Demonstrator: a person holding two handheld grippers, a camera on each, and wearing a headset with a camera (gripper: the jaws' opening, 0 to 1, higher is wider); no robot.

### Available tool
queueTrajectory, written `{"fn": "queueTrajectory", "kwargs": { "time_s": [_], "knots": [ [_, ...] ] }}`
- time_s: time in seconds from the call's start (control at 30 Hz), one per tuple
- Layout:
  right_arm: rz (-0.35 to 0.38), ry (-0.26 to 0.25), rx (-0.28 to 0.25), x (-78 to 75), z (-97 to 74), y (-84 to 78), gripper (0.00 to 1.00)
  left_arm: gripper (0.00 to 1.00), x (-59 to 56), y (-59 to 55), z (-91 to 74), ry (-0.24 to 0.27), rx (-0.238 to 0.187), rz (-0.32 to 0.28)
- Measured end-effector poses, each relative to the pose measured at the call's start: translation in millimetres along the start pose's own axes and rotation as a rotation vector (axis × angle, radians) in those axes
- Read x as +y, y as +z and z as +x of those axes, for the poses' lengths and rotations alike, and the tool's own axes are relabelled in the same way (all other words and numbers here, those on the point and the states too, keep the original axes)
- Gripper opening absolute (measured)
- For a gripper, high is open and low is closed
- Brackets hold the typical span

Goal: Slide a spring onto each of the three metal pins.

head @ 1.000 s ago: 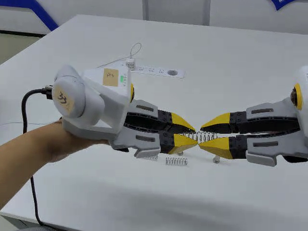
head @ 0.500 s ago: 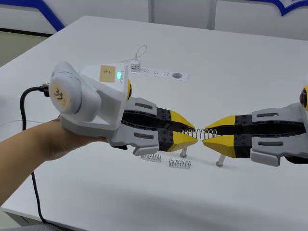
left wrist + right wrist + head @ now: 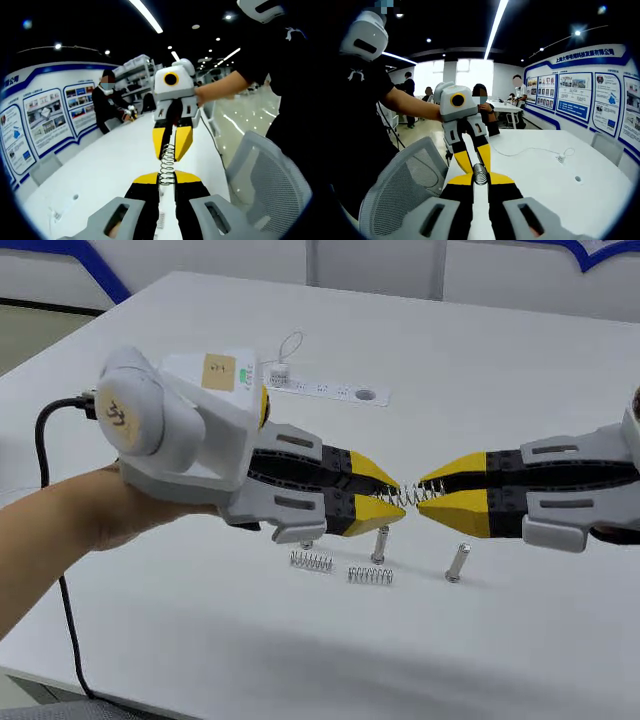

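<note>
While the spring (image 3: 410, 496) is held in the air, it is pinched at one end by the pressed-together tips of the left gripper (image 3: 390, 499) and at the other by those of the right gripper (image 3: 432, 497). The two tools are pointed nose to nose, with only a short run of coils bridging the gap between them. The same is seen in the left gripper view, where the spring (image 3: 166, 162) runs from the tool's own tips straight ahead into the yellow tips opposite.

Below the left tips a pin (image 3: 380, 543) is stood upright on the table (image 3: 500, 390), and a second pin (image 3: 456, 562) is stood below the right tips. A loose spring (image 3: 311, 561) and a second loose spring (image 3: 370, 575) are laid flat beneath the left tool. A small part is half hidden under the left jaws (possibly the third pin, though this cannot be told).

The spring is judged very light, thin-wired and lively. If squeezed endwise it is likely to bow sideways, and it may be flicked out of a hard pinch. It is best taken gently across a few coils near one end, so that the other end's bore is left open for a pin. The pins look stiff but small, and are probably easily toppled.
</note>
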State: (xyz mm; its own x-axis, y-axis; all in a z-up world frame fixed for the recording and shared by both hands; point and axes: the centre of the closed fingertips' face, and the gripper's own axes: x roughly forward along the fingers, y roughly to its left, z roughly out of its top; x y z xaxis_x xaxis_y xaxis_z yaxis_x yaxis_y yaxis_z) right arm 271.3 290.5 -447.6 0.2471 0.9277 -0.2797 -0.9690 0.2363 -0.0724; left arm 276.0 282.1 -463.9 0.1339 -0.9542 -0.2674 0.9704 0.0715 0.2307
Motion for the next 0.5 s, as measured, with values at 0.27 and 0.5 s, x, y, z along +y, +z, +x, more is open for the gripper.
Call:
{"fn": "queueTrajectory", "kwargs": {
  "time_s": [0.27,0.5],
  "knots": [
    [0.005,-0.002,-0.053,-1.7,3.1,15.4,0.1,0.09,5.1,3.2,2.3,0.014,0.012,0.023],
    [0.009,-0.01,-0.073,1.2,4.9,23.0,0.1,0.09,3.0,4.5,8.2,0.016,0.01,0.013]
  ]
}}
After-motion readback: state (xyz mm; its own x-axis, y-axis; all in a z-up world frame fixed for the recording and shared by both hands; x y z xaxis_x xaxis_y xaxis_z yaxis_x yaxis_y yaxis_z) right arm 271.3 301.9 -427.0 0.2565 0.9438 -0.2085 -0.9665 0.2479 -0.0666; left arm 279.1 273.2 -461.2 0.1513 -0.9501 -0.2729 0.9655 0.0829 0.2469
